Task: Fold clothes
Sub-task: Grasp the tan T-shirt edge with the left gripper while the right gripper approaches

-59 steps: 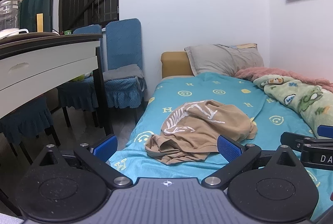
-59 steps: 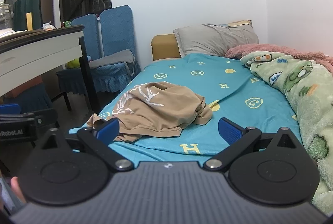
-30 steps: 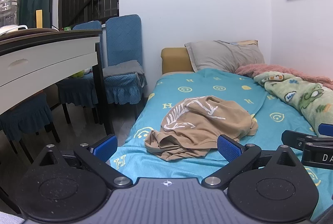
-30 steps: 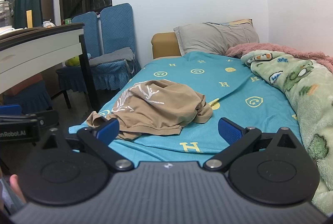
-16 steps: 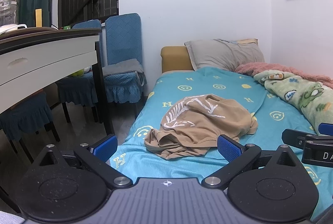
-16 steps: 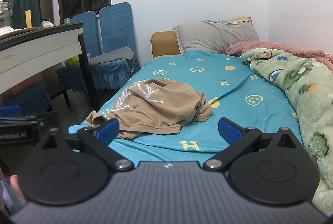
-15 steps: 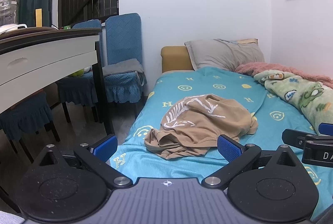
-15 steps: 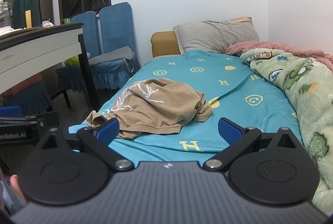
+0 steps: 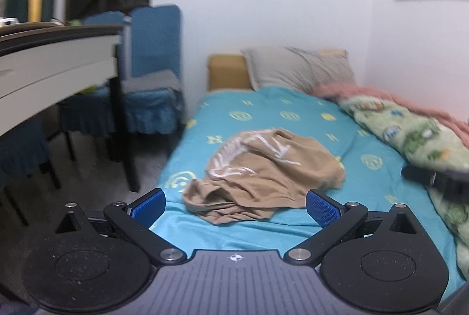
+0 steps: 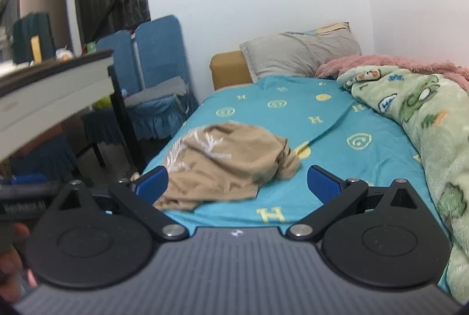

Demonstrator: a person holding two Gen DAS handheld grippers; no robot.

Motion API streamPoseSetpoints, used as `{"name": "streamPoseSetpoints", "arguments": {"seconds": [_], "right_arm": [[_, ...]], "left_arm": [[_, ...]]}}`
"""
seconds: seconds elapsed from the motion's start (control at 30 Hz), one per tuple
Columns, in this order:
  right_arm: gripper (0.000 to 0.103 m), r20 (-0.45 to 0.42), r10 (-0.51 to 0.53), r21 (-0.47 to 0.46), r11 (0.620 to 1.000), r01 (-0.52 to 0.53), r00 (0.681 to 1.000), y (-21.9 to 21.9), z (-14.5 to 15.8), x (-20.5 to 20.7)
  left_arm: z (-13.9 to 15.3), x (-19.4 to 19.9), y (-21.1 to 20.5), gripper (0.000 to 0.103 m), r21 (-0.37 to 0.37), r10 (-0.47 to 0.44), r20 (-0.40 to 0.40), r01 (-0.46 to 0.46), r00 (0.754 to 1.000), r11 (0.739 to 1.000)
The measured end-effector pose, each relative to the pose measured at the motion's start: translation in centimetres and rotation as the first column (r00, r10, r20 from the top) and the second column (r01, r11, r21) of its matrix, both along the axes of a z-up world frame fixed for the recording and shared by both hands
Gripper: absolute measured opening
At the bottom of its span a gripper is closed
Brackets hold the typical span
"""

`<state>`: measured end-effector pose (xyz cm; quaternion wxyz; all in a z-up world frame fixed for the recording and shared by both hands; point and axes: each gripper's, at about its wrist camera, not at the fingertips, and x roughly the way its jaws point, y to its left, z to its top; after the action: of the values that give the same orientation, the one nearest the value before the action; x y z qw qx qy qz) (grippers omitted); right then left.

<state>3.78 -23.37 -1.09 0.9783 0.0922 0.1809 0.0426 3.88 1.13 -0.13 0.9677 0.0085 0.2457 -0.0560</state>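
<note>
A crumpled tan garment (image 9: 263, 171) with a white print lies in a heap on the teal bedsheet (image 9: 263, 110), near the bed's left edge. It also shows in the right wrist view (image 10: 225, 162). My left gripper (image 9: 234, 206) is open and empty, held just short of the garment's near edge. My right gripper (image 10: 237, 183) is open and empty, close above the garment's near side. The right gripper's tip (image 9: 433, 180) shows at the right of the left wrist view, and the left gripper's side (image 10: 23, 197) at the left of the right wrist view.
A green cartoon blanket (image 10: 425, 124) and a pink blanket (image 10: 381, 63) lie along the bed's right side by the wall. A grey pillow (image 10: 302, 51) is at the head. A white desk (image 9: 52, 66) and blue-covered chairs (image 9: 152, 74) stand left of the bed.
Both grippers have moved forward towards the bed, so the garment looks nearer. The right view has swung left and down. Both stay open.
</note>
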Motion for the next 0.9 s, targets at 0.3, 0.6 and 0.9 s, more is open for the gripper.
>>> {"name": "streamPoseSetpoints", "arguments": {"seconds": [0.3, 0.6, 0.9], "right_arm": [[0.103, -0.021, 0.03, 0.093, 0.995, -0.028, 0.999, -1.4, 3.0, 7.3], [0.103, -0.201, 0.104, 0.226, 0.973, -0.057, 0.974, -2.1, -5.5, 12.3], [0.103, -0.222, 0.115, 0.206, 0.976, -0.069, 0.968, -0.7, -8.2, 15.6]], "left_arm": [[-3.8, 11.7, -0.7, 0.083, 0.167, -0.027, -0.274, 0.075, 0.961, 0.983], [-10.0, 18.5, 0.4, 0.034, 0.171, -0.08, -0.365, 0.151, 0.928, 0.974], [-8.3, 20.0, 1.1, 0.028, 0.12, -0.093, -0.277, 0.13, 0.956, 0.984]]}}
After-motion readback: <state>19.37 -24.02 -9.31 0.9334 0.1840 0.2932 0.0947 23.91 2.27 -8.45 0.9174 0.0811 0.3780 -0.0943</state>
